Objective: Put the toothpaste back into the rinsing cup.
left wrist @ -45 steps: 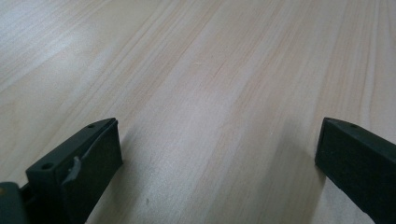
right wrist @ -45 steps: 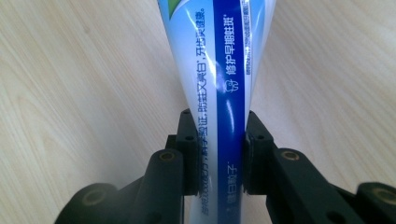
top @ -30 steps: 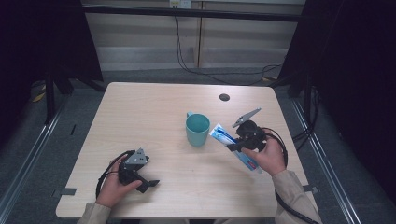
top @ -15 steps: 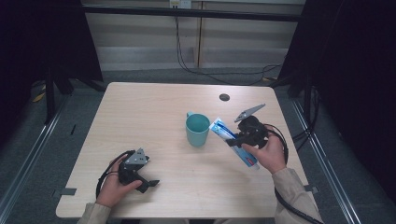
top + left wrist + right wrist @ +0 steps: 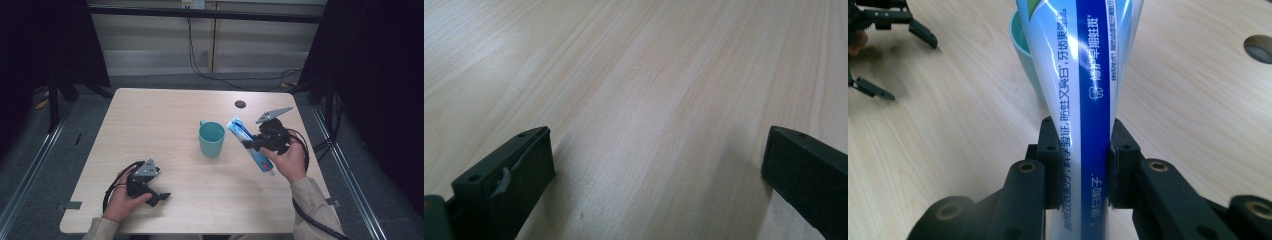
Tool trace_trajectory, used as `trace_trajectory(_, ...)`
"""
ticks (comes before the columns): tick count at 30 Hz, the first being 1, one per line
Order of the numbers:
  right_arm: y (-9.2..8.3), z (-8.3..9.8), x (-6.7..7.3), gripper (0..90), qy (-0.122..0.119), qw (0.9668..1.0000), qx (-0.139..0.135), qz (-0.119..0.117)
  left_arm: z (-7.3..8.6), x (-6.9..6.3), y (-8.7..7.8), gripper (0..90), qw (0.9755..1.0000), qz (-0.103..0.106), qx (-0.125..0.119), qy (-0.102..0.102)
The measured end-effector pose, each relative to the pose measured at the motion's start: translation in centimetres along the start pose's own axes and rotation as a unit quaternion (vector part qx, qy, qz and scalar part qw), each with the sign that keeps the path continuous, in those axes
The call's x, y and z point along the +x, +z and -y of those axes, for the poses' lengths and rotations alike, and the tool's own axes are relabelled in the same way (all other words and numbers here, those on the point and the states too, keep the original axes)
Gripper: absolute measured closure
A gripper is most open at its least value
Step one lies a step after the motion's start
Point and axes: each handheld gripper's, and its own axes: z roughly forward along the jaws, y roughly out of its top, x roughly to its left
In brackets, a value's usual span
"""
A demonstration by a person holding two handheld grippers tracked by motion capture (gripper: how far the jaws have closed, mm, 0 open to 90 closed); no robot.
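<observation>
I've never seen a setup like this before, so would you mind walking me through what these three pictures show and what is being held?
No robot arm is at work here: a person sits at a wooden table and holds a hand-operated two-jaw gripper in each hand. The high view comes from a fixed camera above the table. The other two pictures come from small cameras riding on the grippers, looking along their black jaws.

The left gripper rests near the table's front edge, its jaws wide apart with bare wood between them. The right gripper is clamped on a blue and white toothpaste tube, held off the table and angled toward a teal cup standing near the middle. A small dark round spot sits in the tabletop farther back; I cannot tell what it is.
</observation>
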Motion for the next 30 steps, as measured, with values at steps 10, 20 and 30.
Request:
trace_trajectory(10, -0.63, -0.49, -0.19, 73.8, 0.014, 0.9989, -0.042, 0.011, 0.0, 0.0, 0.0, 0.0, 1.0, 0.0, 0.0, 0.0)
trace_trajectory(20, -0.97, -0.65, -0.49, 73.8, 0.029, 0.996, -0.083, 0.012, 0.0, 0.0, 0.0, 0.0, 1.0, 0.0, 0.0, 0.0)
trace_trajectory(30, -0.99, -0.96, -0.57, 73.8, 0.04, 0.9924, -0.115, 0.017, 0.0, 0.0, 0.0, 0.0, 1.0, 0.0, 0.0, 0.0)
